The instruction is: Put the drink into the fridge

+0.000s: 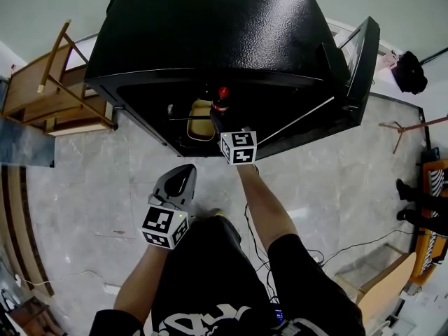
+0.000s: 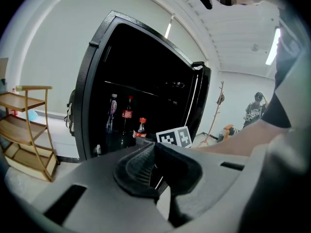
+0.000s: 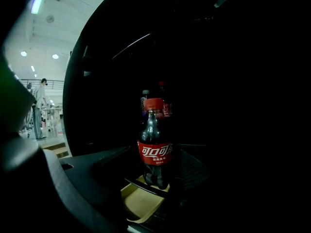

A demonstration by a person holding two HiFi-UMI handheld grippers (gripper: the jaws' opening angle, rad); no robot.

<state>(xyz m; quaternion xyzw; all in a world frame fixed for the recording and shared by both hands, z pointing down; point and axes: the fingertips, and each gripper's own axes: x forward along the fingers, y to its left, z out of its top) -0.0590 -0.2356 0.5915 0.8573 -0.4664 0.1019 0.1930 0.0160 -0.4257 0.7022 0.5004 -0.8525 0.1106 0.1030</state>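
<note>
A cola bottle (image 1: 221, 100) with a red cap and red label (image 3: 155, 144) stands upright in the mouth of the open black fridge (image 1: 210, 26). My right gripper (image 1: 217, 121) is shut on its lower half, reaching inside the dark fridge (image 3: 155, 174). Under the bottle lies a yellow tray (image 3: 138, 203). In the left gripper view the same bottle (image 2: 140, 128) shows beside the right gripper's marker cube (image 2: 175, 136). My left gripper (image 1: 180, 177) hangs low in front of the fridge, shut and holding nothing (image 2: 155, 161).
Two more bottles (image 2: 127, 115) stand on a shelf deeper in the fridge. Its door (image 1: 360, 61) is swung open to the right. A wooden shelf rack (image 1: 49, 89) stands at the left, a coat stand (image 1: 402, 128) at the right. A person (image 3: 40, 106) stands far off.
</note>
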